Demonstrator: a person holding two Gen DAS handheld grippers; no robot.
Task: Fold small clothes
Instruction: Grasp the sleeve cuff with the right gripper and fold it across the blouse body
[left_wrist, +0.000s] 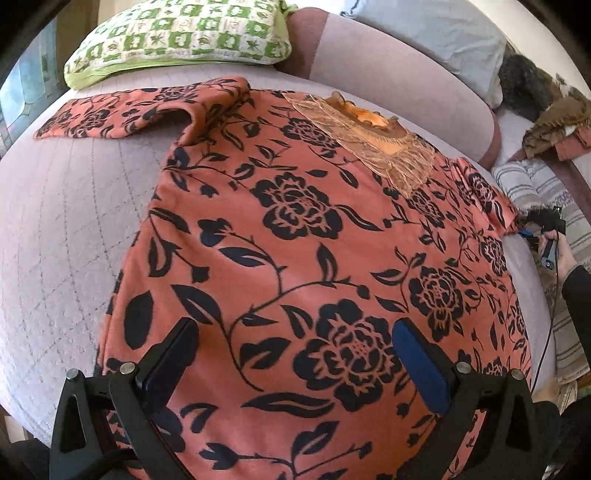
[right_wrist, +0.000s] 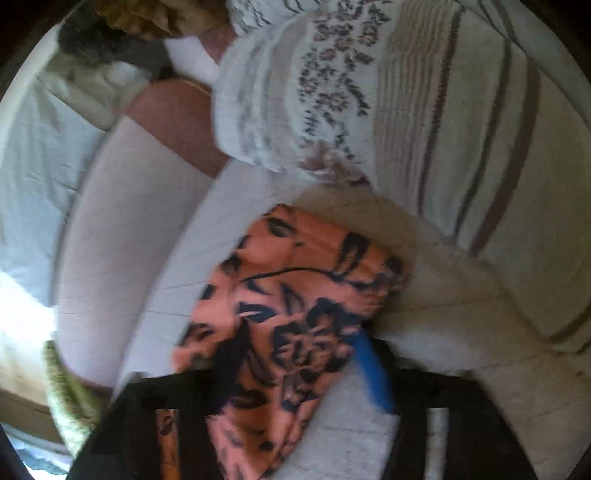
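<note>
One floral top (left_wrist: 295, 229) lies spread flat on the bed (left_wrist: 66, 229), its two sleeves reaching toward opposite edges. The right tongs (right_wrist: 295, 354) are closed on one sleeve (right_wrist: 295, 295) at the bed's edge. The left tongs (left_wrist: 295, 354) hover wide open over the hem, holding nothing. One green pillow (left_wrist: 177, 37) lies beyond.

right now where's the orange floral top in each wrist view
Left wrist: the orange floral top lies spread over the centre, one sleeve reaching toward the upper left.
Right wrist: only a sleeve end shows, lower centre, between the fingers of the right gripper.
Shared landmark: the striped blanket.
</note>
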